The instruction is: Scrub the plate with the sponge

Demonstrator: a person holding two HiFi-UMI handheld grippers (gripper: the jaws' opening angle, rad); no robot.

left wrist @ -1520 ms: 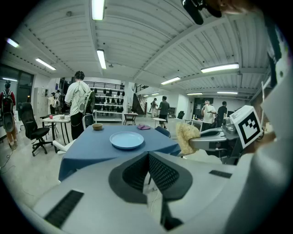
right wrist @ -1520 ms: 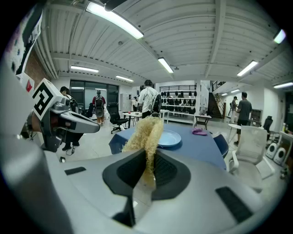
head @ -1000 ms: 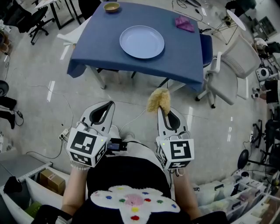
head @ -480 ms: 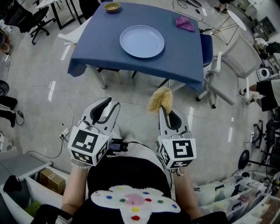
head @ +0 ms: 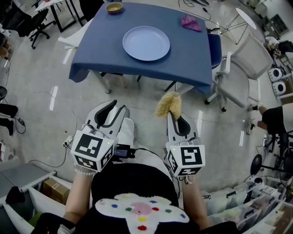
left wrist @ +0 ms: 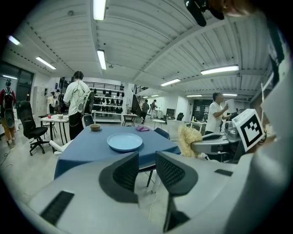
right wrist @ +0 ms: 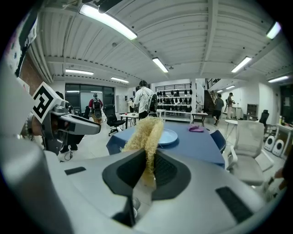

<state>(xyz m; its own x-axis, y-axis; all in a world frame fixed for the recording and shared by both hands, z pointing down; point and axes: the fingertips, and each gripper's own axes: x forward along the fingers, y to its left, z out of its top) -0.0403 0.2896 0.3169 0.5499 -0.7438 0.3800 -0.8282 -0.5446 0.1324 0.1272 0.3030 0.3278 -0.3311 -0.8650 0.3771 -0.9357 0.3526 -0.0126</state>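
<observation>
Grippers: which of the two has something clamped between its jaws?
The right gripper: its jaws are shut on the yellow fibrous sponge. On the left gripper, the jaws have just been opening and stand apart, empty.

bench (head: 183, 50): ahead, across the floor | plate (head: 146, 43): on bench, about mid | bowl (head: 114, 7): bench's far-left corner | cloth (head: 191, 23), or so it seems: bench's far right | chair (head: 238, 77): right of bench | left tool (head: 116, 107), right tool (head: 170, 114): side by side, short of bench | sponge (head: 168, 104): at right tool's tip
</observation>
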